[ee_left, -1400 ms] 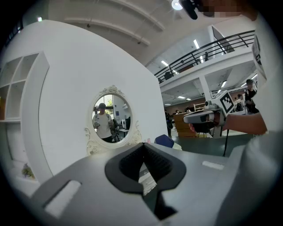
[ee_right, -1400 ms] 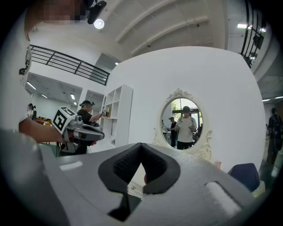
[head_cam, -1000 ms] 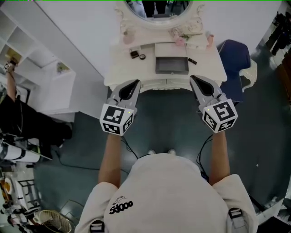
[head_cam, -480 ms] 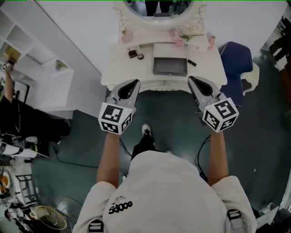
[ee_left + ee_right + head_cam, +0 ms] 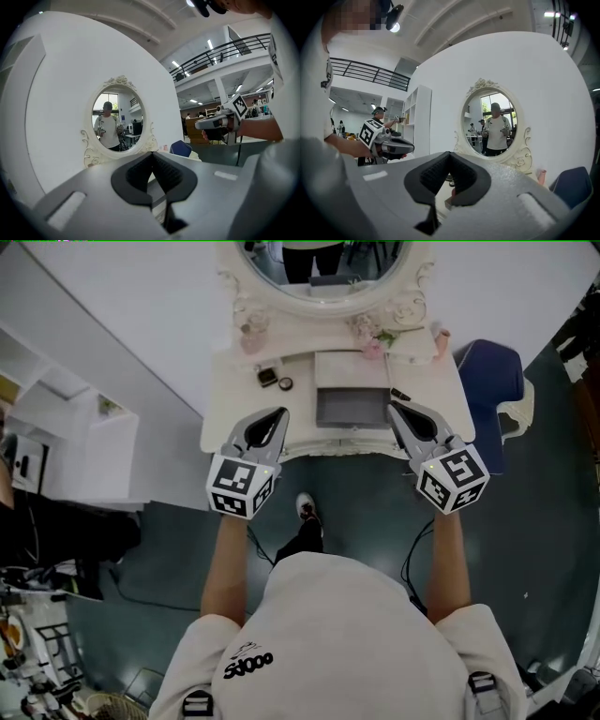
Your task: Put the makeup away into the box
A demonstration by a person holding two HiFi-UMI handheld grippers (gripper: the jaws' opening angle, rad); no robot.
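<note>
On the white vanity table stands an open grey box at the middle front. A dark compact and a small round pot lie left of the box. A black stick lies to its right. My left gripper hangs shut and empty over the table's front edge, left of the box. My right gripper is shut and empty at the box's right front corner. Each gripper view shows shut jaws, the left gripper and the right gripper, facing the oval mirror.
The ornate mirror rises at the table's back, with a pink bottle and small flowers beside it. A blue chair stands right of the table. White shelving lines the left wall.
The person has stepped toward the vanity. Both grippers have moved forward from short of the table to its front edge, still shut.
</note>
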